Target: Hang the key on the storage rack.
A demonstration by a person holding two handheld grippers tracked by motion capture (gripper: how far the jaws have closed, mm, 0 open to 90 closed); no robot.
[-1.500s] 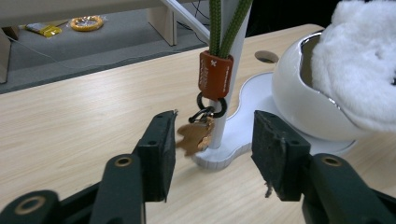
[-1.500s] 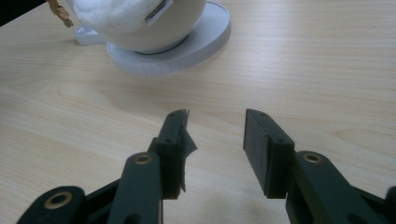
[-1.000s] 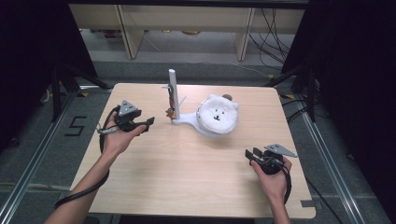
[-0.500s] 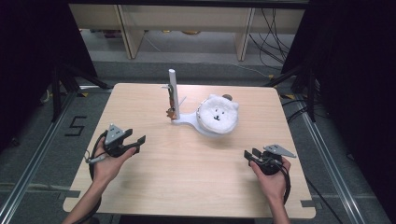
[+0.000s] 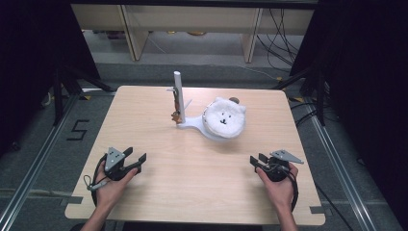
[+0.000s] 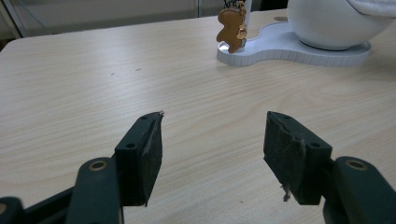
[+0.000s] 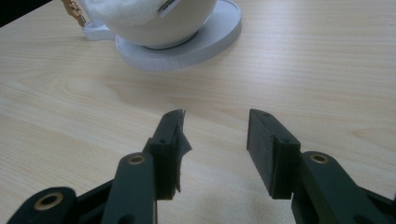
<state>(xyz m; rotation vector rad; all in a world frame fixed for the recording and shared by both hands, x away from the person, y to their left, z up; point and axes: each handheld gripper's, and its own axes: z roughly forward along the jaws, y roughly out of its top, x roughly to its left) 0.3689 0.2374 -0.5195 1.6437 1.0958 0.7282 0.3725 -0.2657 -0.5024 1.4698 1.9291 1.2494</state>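
Observation:
A white stand [image 5: 192, 124] sits at the table's far middle, with an upright post [image 5: 178, 94] and a small brown figure charm [image 5: 176, 115] hanging on it. On its round base rests a white bowl covered by a fluffy white bear face [image 5: 223, 118]. My left gripper [image 5: 135, 154] hovers low over the front left of the table, open and empty; in the left gripper view [image 6: 212, 121] the charm [image 6: 231, 28] and bowl [image 6: 329, 23] lie well ahead. My right gripper [image 5: 255, 160] rests at the front right, open; its jaws [image 7: 215, 116] have just been opening with nothing between them.
The light wooden table [image 5: 159, 192] ends close behind both hands. Dark floor with metal rails, cables and shelf legs surrounds it. Bare wood lies between the grippers and the stand.
My left hand has come back from beside the stand toward the near left edge and sunk lower. The right hand has stayed where it was.

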